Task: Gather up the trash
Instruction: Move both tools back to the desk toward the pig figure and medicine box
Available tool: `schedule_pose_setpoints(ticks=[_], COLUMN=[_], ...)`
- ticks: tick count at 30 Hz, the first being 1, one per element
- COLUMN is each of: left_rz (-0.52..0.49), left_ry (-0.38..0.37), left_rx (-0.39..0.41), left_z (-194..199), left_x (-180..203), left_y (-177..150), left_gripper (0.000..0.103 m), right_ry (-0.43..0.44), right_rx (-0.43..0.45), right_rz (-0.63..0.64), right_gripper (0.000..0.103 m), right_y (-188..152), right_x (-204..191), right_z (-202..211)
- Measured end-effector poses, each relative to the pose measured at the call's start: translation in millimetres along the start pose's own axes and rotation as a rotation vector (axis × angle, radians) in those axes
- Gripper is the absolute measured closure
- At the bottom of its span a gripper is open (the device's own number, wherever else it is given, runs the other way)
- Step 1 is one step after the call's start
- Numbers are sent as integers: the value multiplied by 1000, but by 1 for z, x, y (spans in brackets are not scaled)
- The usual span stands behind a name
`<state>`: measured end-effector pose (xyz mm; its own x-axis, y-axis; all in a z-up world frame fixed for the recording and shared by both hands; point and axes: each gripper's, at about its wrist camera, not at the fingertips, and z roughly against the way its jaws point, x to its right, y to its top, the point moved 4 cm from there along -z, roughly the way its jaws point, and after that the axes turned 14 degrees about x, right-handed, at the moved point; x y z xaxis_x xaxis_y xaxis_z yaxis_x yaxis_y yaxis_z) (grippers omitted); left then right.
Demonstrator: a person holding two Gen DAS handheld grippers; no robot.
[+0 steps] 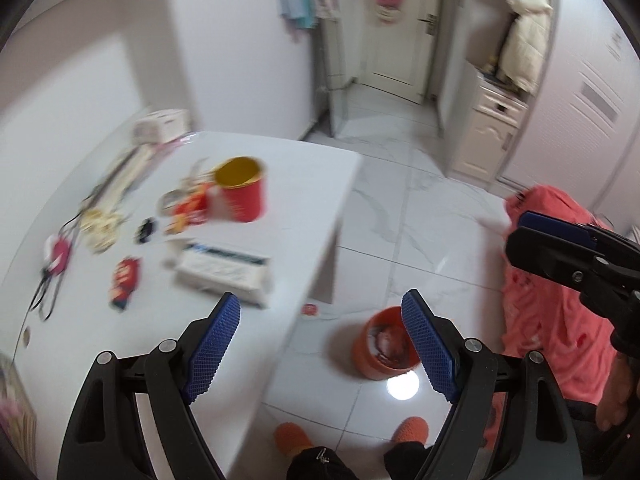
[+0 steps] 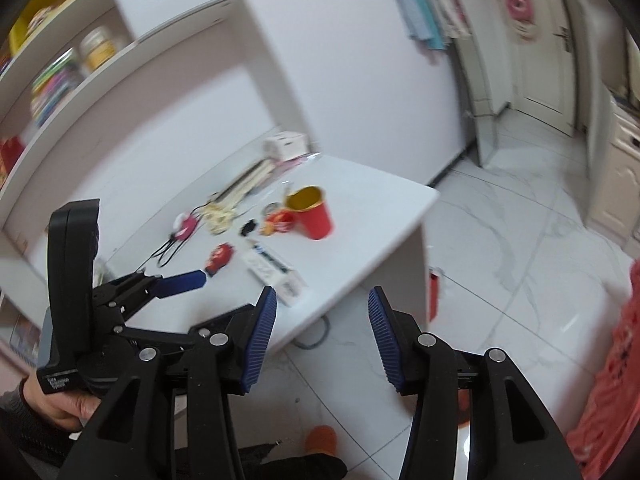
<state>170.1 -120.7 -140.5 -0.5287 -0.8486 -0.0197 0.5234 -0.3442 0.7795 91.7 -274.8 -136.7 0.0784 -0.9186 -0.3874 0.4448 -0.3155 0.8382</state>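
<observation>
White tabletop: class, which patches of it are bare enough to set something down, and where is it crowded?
The white tabletop is bare right of the red cylindrical tin, out to its corner and floor-side edge. Crowded: left of the tin, with small wrappers, a white flat box and cables.

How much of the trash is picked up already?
Some: the orange bin on the floor already holds scraps. Nothing is in hand; the left claw and right claw are both open and empty. Left: wrappers on the table and a scrap on the floor.
</observation>
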Motion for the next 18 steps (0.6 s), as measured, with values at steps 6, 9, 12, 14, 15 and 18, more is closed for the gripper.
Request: schedule_pose_setpoints(ticks=[6,9,12,14,15,18], left_rz=[95,123,136,143,146,150], left_ry=[107,139,164,172,174,171], left_rx=[13,9,3,-8,-14,-39], left_z=[18,22,26,26,24,17], left_x=[-65,-88,-106,-117,-121,-134], left_y=[-6,-9,-12,-16,-17,-21], left_gripper=[20,20,20,20,20,20], right_ry=[91,116,133,137,140,140], right_rx=[-37,-58,-82,-101,-109,-134], right_rz=[63,84,102,109,113,133], right_gripper=[54,54,54,54,54,54], right_y=[2,0,-3,-7,-8,-14], right_x=[-42,-60,-74,-80,-83,-90], right_z=[-32,-50,-69,-81,-86,-104])
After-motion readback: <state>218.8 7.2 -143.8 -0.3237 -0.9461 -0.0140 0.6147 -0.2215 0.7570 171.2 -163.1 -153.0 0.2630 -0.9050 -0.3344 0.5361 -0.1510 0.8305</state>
